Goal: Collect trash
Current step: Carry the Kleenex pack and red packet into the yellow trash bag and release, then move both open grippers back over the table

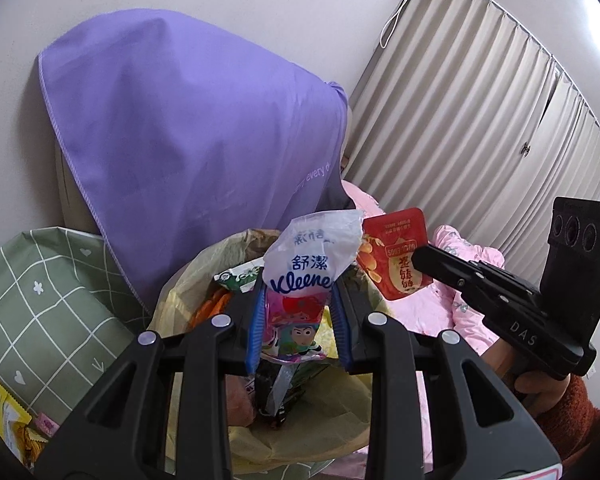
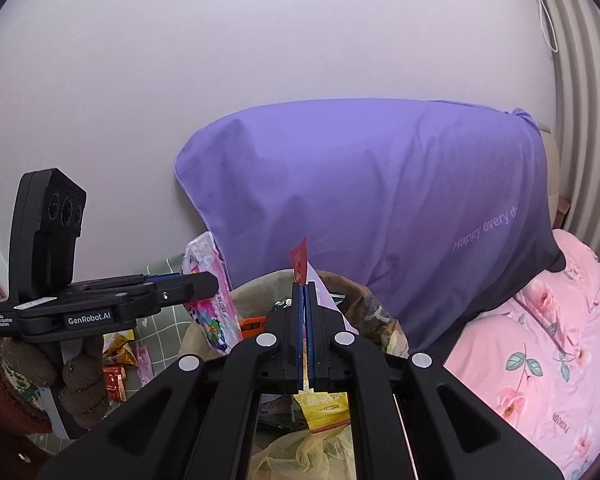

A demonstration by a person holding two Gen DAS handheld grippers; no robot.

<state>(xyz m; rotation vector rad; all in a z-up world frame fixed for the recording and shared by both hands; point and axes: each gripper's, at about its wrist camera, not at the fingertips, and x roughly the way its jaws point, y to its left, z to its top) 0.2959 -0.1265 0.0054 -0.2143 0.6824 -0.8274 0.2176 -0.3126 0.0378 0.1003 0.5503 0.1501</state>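
Yellow bag [image 1: 300, 412] below: left gripper [image 1: 298, 300] clamps a tissue pack [image 1: 304, 264], right gripper [image 2: 305, 304] pinches a red packet [image 1: 396, 256].

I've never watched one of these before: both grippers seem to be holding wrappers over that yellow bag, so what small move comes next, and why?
Probably open the left gripper to drop the Kleenex wrapper. It already hangs over the mouth of the yellow trash bag, which holds other wrappers. The right gripper, shut on a red packet, could release next.
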